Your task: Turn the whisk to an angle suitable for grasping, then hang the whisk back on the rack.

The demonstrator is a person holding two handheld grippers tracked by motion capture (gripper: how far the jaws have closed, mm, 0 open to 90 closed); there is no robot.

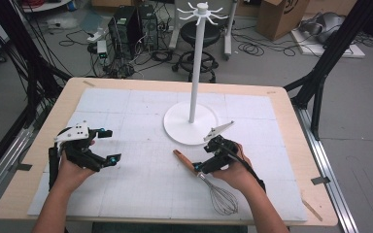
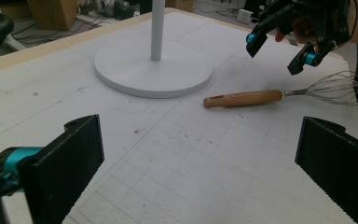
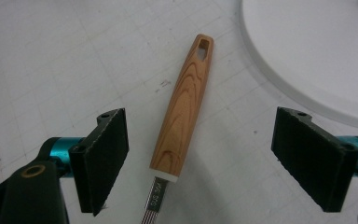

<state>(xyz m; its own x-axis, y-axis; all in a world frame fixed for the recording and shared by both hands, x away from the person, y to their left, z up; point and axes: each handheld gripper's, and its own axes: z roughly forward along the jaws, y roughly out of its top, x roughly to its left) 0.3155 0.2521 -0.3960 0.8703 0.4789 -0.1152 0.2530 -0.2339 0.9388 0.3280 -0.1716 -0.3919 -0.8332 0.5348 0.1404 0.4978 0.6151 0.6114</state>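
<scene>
The wire whisk with the wooden handle is not yet gripped on the bench; the right hand-held gripper is held apart astride it, the left hand-held gripper apart and idle.

White stand upright on a round base at mid desk, thin arms spreading from its top. White gridded mat covering a pale wooden desk. Beyond, on the floor: black stool, computer towers, tangled cables, cardboard box.
</scene>
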